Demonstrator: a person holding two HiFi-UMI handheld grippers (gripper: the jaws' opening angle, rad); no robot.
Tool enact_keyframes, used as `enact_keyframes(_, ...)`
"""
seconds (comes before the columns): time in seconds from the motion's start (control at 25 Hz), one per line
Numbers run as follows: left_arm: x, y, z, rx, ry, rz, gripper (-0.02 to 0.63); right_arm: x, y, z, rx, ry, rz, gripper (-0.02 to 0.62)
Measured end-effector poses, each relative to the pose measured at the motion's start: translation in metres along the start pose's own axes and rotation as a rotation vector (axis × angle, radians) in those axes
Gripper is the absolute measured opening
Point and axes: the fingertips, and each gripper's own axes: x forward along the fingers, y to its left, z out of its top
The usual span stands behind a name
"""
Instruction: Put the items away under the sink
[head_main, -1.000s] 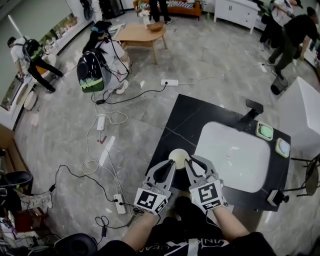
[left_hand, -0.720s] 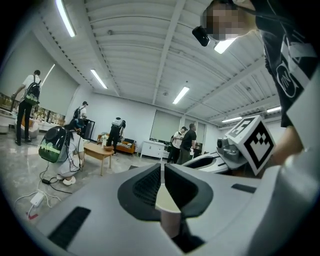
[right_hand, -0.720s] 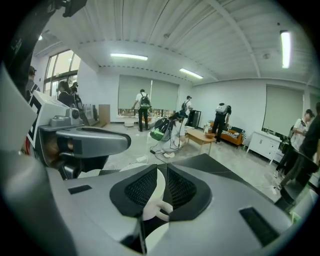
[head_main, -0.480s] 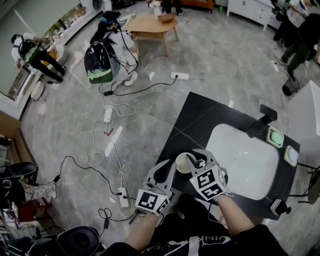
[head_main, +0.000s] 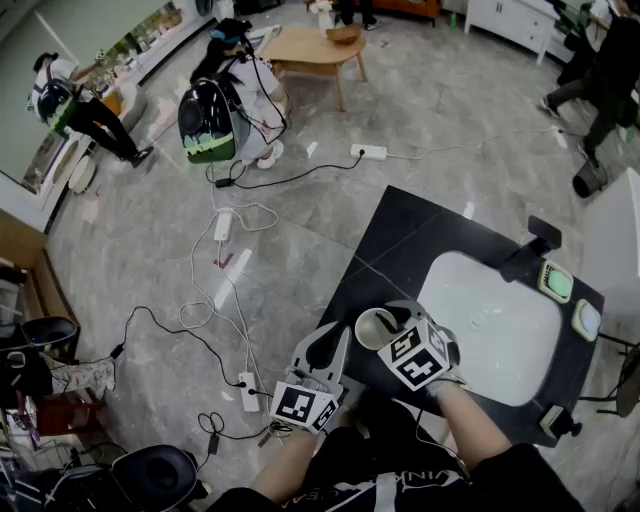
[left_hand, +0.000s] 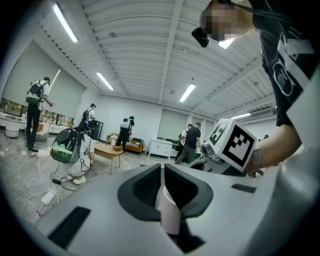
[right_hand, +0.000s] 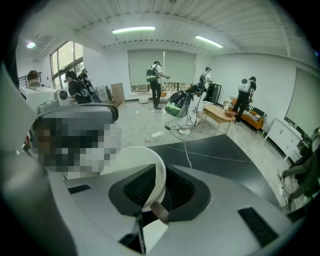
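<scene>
A white cup (head_main: 376, 326) stands on the black counter (head_main: 400, 225) near its front left corner, beside the white sink (head_main: 500, 320). My right gripper (head_main: 388, 322) tips down over the cup from the near side. In the right gripper view the cup's wall (right_hand: 135, 170) sits between the jaws of the right gripper (right_hand: 159, 171). Those jaws have just been opening and no longer pinch the wall. My left gripper (head_main: 335, 335) hovers just left of the cup, shut and empty. The left gripper (left_hand: 162, 167) points nearly level, and the right gripper's marker cube (left_hand: 232, 140) shows beside it.
A black faucet (head_main: 535, 245) and two pale green dishes (head_main: 556, 281) line the sink's far side. Cables and a power strip (head_main: 247, 392) lie on the floor to the left. A crouching person with a backpack (head_main: 210, 120) and a wooden table (head_main: 315, 45) are farther off.
My right gripper has tipped downward over the cup and its jaws have spread. The cup has shifted slightly right with it. The left gripper has edged a little, still shut.
</scene>
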Motion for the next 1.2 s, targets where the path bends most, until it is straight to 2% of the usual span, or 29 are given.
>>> enact_keyframes(0.16, -0.005, -0.003, 0.001, 0.001, 0.002, -0.001, 0.012, -0.003, 0.002, 0.000, 0.000, -0.011, 0.007, 0.061)
enact_keyframes(0.44, -0.018, -0.008, -0.006, -0.011, 0.012, -0.013, 0.012, -0.015, 0.005, -0.010, 0.081, -0.043, -0.008, 0.055)
enact_keyframes(1.2, -0.074, -0.061, -0.019, 0.007, 0.014, -0.185, 0.012, -0.085, 0.054, -0.056, 0.235, -0.091, -0.159, 0.052)
